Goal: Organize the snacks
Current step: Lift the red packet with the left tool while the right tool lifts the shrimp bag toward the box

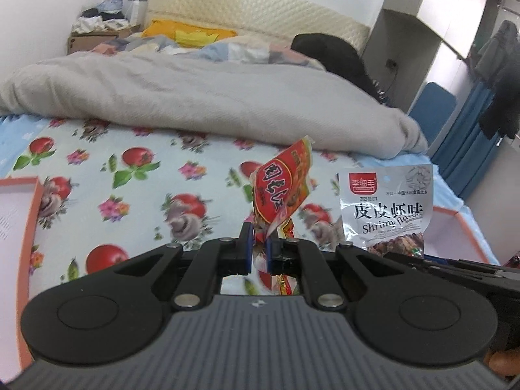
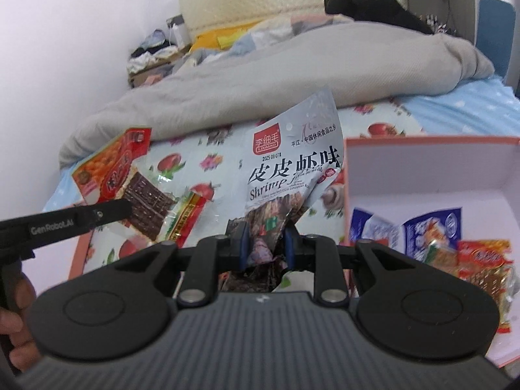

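Left gripper [image 1: 258,250] clamped on red snack packet [image 1: 282,188], right gripper [image 2: 266,247] clamped on shrimp packet [image 2: 292,169]. Carrying step; next, probably lowering into pink box [image 2: 422,149].

Both wrist views are evenly lit by soft, diffuse room light, bright on the white wall [image 1: 42,3], with no hard shadows. Fisheye distortion bends the bed's edges and darkens the corners. The red crinkled snack packet [image 1: 282,185] is smeared by motion blur, as is the flowered, tomato-printed bedsheet [image 1: 130,169]. The silver shrimp-flavour packet [image 2: 292,162] reads fairly sharply, with a faint sheen.
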Motion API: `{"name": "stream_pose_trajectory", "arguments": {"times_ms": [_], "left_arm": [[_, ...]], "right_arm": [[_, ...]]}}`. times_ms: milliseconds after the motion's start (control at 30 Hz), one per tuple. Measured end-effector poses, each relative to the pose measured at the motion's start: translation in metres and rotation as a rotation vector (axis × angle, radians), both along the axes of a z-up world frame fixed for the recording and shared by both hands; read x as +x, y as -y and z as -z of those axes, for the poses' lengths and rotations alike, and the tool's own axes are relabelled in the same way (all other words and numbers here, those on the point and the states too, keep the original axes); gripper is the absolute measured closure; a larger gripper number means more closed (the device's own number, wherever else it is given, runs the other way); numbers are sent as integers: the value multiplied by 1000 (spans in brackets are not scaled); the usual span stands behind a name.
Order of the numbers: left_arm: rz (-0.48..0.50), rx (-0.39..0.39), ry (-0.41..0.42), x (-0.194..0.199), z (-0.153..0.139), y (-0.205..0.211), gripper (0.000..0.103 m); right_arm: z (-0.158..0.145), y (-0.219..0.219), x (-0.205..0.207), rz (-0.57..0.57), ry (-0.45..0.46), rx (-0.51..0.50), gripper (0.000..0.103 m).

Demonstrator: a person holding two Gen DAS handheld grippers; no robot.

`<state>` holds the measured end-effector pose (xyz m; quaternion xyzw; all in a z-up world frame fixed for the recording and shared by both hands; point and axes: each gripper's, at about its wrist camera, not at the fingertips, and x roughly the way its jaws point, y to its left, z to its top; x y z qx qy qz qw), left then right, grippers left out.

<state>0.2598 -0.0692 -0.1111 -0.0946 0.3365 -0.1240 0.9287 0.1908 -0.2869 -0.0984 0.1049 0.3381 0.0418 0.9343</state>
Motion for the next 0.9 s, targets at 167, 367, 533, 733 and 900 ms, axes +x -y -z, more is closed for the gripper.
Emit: {"name": "stream_pose_trajectory", "arguments": {"times_ms": [167,367,533,733,900], "left_arm": [[34,10,46,0,-24,22,94],[54,-13,61,3,-44,41,94],[89,-47,82,2,-61,60,94],[152,-71,98,-1,-73,96,94],[215,-75,79,-4,-67,131,94]], "right_arm": [[-18,12,-2,25,32,4,78],[-37,27,0,60,73,-1,78],[-52,45,-9,88,104,-6,78],[-60,74,-20,141,122,-5,78],[-53,99,-28,195,108,-14,78]]}}
